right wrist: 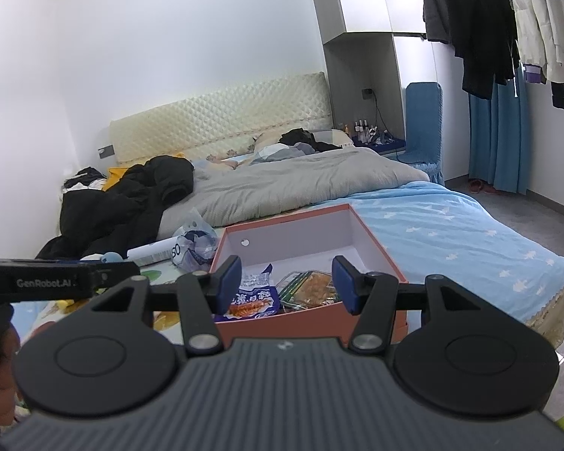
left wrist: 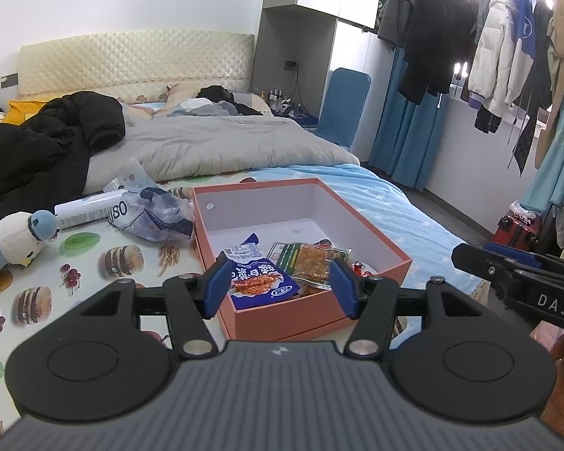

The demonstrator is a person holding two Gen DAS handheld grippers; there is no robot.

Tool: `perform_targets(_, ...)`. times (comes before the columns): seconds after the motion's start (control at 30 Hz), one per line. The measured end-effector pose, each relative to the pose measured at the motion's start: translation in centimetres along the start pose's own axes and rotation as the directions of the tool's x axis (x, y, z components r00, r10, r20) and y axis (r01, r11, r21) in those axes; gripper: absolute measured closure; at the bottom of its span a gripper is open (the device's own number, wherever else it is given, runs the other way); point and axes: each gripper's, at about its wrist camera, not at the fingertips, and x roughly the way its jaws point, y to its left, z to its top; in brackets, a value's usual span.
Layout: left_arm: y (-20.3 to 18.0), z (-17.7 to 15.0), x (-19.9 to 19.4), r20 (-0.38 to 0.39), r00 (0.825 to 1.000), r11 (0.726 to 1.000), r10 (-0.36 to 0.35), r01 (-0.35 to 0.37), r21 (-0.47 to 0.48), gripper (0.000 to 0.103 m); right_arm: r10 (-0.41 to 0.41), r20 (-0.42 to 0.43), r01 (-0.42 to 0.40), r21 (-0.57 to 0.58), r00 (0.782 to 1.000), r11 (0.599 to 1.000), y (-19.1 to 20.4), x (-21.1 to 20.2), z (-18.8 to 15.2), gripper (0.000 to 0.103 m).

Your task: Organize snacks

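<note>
An open pink box point(left wrist: 376, 233) with a white inside lies on the bed; it also shows in the right wrist view point(right wrist: 372, 251). Inside lie a blue snack packet point(left wrist: 257, 282) point(right wrist: 253, 300), a green and orange packet point(left wrist: 308, 259) point(right wrist: 310, 287) and a small red one point(left wrist: 359, 267). My left gripper point(left wrist: 278, 285) is open and empty, just before the box's near wall. My right gripper point(right wrist: 285, 283) is open and empty, above the near wall; it also shows at the right of the left wrist view point(left wrist: 507, 267).
A white tube point(left wrist: 90, 208), a crumpled clear and blue bag point(left wrist: 156, 212) and a plush toy point(left wrist: 15, 240) lie left of the box on the food-print sheet. A grey duvet point(left wrist: 222, 143) and black jacket point(left wrist: 45, 143) lie behind. Clothes point(left wrist: 488, 45) hang at right.
</note>
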Motion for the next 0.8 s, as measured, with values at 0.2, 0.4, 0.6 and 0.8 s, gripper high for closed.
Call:
perform_targets(0.2, 0.3, 0.5, -0.8, 0.014, 1.000, 1.000, 0.023, -0.023, -0.011, 0.009, -0.003, 0.013, 0.003, -0.002, 1.000, 1.000, 0.0, -0.4, 0.3, 0.047)
perform_targets(0.4, 0.3, 0.6, -1.2, 0.013, 1.000, 1.000, 0.022, -0.021, -0.014, 0.005, 0.000, 0.012, 0.000, -0.002, 1.000, 1.000, 0.0, -0.7, 0.1, 0.047)
perform_targets(0.6, 0.6, 0.4, -1.2, 0.001, 1.000, 0.999, 0.031, -0.031, -0.030, 0.005, -0.016, 0.000, 0.016, -0.004, 1.000, 1.000, 0.1, -0.5, 0.2, 0.047)
perform_targets(0.8, 1.0, 0.4, -1.3, -0.006, 0.999, 0.999, 0.033, -0.033, -0.040, 0.005, -0.016, -0.005, 0.016, -0.003, 1.000, 1.000, 0.1, -0.4, 0.2, 0.047)
